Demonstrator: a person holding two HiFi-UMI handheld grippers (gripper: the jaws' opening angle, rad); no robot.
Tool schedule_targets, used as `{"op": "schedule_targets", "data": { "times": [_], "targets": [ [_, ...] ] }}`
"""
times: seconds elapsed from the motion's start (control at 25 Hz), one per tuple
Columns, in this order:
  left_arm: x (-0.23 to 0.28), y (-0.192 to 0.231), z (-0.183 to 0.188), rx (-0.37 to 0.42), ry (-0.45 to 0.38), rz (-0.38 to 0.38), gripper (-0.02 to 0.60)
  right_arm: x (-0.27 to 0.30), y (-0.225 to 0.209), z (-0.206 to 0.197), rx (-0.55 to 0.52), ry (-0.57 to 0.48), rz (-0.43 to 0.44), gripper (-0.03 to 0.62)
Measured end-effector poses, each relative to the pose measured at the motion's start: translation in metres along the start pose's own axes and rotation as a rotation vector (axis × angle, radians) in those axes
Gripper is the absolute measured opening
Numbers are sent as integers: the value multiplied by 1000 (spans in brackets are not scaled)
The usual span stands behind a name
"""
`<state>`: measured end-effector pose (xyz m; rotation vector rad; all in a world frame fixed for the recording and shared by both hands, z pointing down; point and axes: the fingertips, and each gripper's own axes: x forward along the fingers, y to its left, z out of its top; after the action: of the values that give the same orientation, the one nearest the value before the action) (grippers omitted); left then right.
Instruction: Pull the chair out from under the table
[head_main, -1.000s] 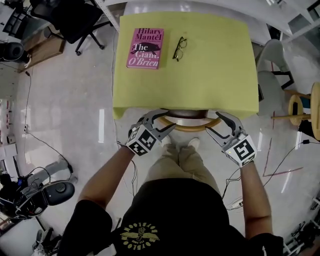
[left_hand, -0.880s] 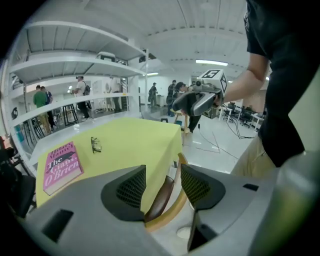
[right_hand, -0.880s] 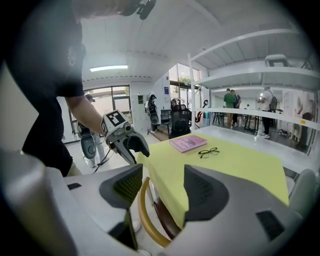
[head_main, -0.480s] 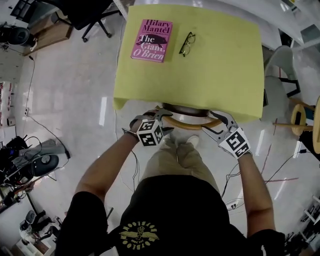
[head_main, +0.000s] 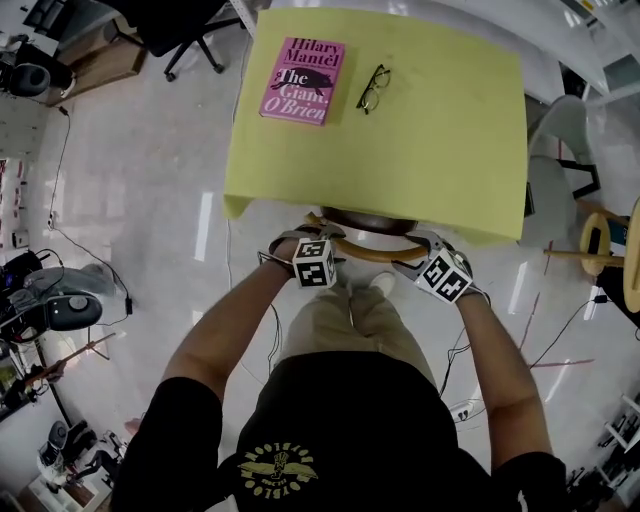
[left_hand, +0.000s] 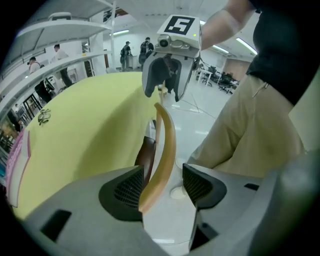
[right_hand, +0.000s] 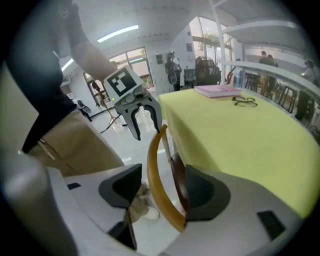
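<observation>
Both grippers have come in from either side and now straddle the chair, which sits tucked under the table's near edge, dark seat beneath the top and only its curved wooden back rail showing out front. Left gripper is at the rail's left end: jaws spread, rail standing between them, leaning on one pad with a clear gap to the other. Right gripper mirrors it at the right end, also unclenched, rail in the gap, nothing squeezed yet. So this is the grasping step, and the pull itself hasn't begun. Next, I'd say, both jaws need to close firmly on the rail, then draw straight back away from the table, evenly, so the chair doesn't twist. The table wears a yellow cover; toward its far edge lie a pink book and, just beside it, a pair of glasses.
</observation>
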<state>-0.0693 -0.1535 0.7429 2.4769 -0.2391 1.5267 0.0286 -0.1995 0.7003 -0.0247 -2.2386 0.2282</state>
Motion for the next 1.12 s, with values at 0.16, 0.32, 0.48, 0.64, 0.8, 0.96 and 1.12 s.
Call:
{"op": "schedule_targets", "data": {
  "times": [0.16, 0.32, 0.48, 0.64, 0.8, 0.96, 1.12],
  "targets": [
    [20, 3, -10, 20, 52, 2, 215, 22, 9, -26, -14, 101, 50, 239],
    [34, 1, -12, -13, 62, -30, 216, 39, 10, -52, -13, 205, 62, 239],
    [47, -2, -26, 10, 126, -58, 216, 53, 8, -69, -3, 264, 88, 239],
    [54, 2, -32, 10, 123, -54, 216, 70, 6, -81, -34, 342, 85, 239],
    [65, 8, -35, 31, 122, -41, 216, 84, 6, -95, -79, 404, 86, 241],
    [68, 11, -36, 68, 147, -49, 218, 85, 2, -94, -107, 413, 75, 241],
    [69, 13, -40, 75, 167, -46, 218, 88, 1, -92, -126, 414, 61, 242]
  ]
}}
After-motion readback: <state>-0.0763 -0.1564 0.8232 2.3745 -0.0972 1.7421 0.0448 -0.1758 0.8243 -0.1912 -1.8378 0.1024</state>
